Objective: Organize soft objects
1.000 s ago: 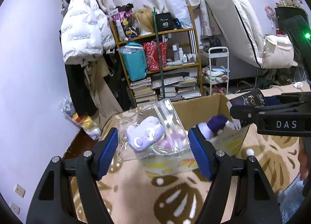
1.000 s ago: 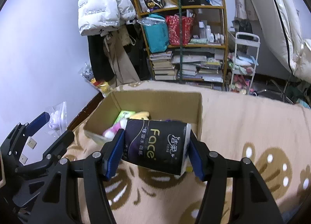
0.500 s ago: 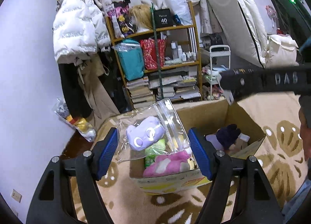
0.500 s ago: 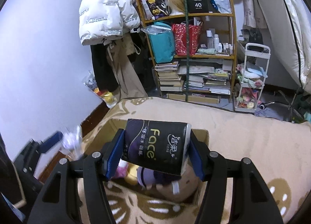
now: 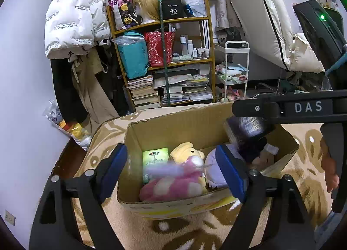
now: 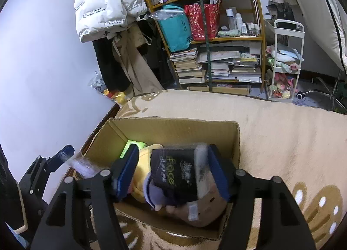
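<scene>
The cardboard box [image 5: 195,124] sits on a beige blanket with a brown pattern [image 6: 292,133], and everything else is placed from it.

The left claw [image 5: 171,170] hangs over the box's near wall with its blue pads [image 5: 112,169] spread wide. Between them a clear plastic bag with a pale purple toy [image 5: 173,168] shows only as a motion-blurred streak over the box's contents; whether the pads touch it cannot be told, and it looks loose.

The right claw [image 6: 172,173] is over the box's right half, its pads apart. The black tissue pack marked "Face" [image 6: 175,176] is between them, tilted and blurred. A gap shows between it and the left pad, and it lies close against the right pad, so it does not look gripped. From the left wrist view the same pack [image 5: 245,128] is seen just above the box's right end, under the right claw's black bar.

Inside the box, a green packet [image 5: 155,156] lies at the left, a yellow plush [image 5: 186,151] in the middle, a pink plush [image 5: 173,185] against the near wall, and a pale purple plush [image 5: 213,169] at the right.

Behind the box, beyond the blanket's far edge, stands a wooden shelf [image 6: 208,39] with books and bags.
</scene>
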